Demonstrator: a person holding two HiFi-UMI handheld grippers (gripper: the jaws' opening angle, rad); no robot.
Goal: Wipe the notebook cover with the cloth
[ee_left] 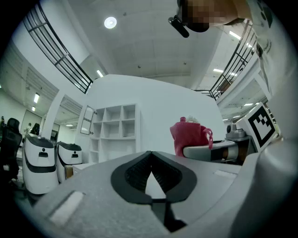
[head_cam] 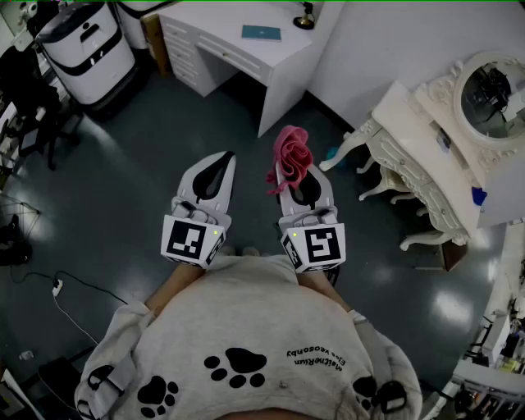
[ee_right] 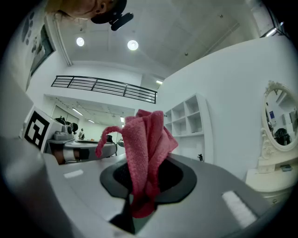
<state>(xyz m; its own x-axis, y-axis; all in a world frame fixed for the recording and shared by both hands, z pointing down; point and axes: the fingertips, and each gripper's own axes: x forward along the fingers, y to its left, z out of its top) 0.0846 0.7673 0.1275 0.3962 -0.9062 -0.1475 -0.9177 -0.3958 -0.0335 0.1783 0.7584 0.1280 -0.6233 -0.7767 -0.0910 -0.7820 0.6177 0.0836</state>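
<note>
Nearest me, a grey sweatshirt with black paw prints fills the bottom of the head view. Just ahead, I hold both grippers side by side above a dark floor. The left gripper has its jaws closed together with nothing between them. The right gripper is clamped on a pink-red cloth, which stands up crumpled above its jaws. Farthest away, a teal notebook lies flat on a white desk, well apart from the cloth.
</note>
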